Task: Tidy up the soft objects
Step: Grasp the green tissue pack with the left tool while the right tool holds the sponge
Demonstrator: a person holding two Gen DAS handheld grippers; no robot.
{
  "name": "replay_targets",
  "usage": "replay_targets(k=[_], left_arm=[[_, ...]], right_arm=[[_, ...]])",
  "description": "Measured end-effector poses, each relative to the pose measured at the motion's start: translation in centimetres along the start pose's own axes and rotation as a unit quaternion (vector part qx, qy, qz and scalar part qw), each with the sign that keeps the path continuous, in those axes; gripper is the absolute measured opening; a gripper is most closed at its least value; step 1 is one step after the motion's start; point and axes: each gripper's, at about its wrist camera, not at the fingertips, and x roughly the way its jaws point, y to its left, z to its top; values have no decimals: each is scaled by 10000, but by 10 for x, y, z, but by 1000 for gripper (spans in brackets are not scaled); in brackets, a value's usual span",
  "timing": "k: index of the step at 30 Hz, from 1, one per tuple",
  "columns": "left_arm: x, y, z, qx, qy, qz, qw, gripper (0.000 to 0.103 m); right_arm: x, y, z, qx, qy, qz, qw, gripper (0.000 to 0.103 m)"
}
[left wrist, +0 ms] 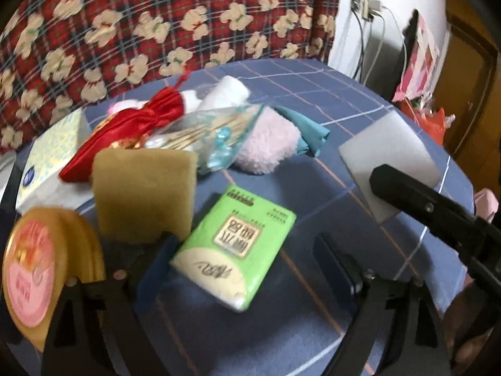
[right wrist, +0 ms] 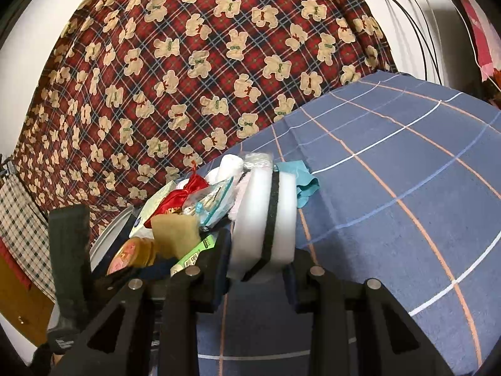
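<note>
White foam, banded by a black strip, sat pinched in the right gripper [right wrist: 258, 277], its jaws closed tight on the foam pad [right wrist: 266, 219] and holding it on edge above the blue checked cloth [right wrist: 391, 219] covering the bench. The left gripper [left wrist: 247, 275] hung w/ jaws spread wide, holding nothing; between them lay a green tissue pack [left wrist: 235, 247] flat on the cloth. Just left of it stood a tan sponge [left wrist: 144, 194], and at far left a round pink-lidded tin [left wrist: 28, 269]. Behind the sponge, piled together: a red satin pouch [left wrist: 125, 131], a clear bag of cotton swabs [left wrist: 213, 134], a pale tissue box [left wrist: 53, 159], a pink fluffy cloth [left wrist: 269, 147] touching a teal cloth [left wrist: 307, 131], and a white roll [left wrist: 225, 94] at the back. Beyond the bench hung a red plaid bear-print fabric [right wrist: 203, 62]; to the right, a wall socket [left wrist: 363, 6] w/ cables.
</note>
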Motion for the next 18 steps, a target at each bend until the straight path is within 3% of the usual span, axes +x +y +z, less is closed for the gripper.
replay_targets(k=[2, 3, 4, 12, 18], left_arm=[[6, 0, -2, -44, 125, -153, 9998, 67], [3, 1, -2, -55, 55, -284, 9996, 54], [3, 3, -2, -100, 38, -360, 9993, 51], [-10, 11, -14, -504, -162, -925, 9943, 49], [-52, 13, -28, -316, -812, -969, 9915, 49]], right_arm=[[0, 0, 0, -49, 4, -23, 10000, 34], [1, 1, -1, -88, 10, -57, 9999, 34], [1, 2, -1, -109, 8, -90, 9999, 34], [4, 2, -1, -157, 39, -289, 9995, 34], [4, 2, -2, -183, 18, -435, 9989, 34]])
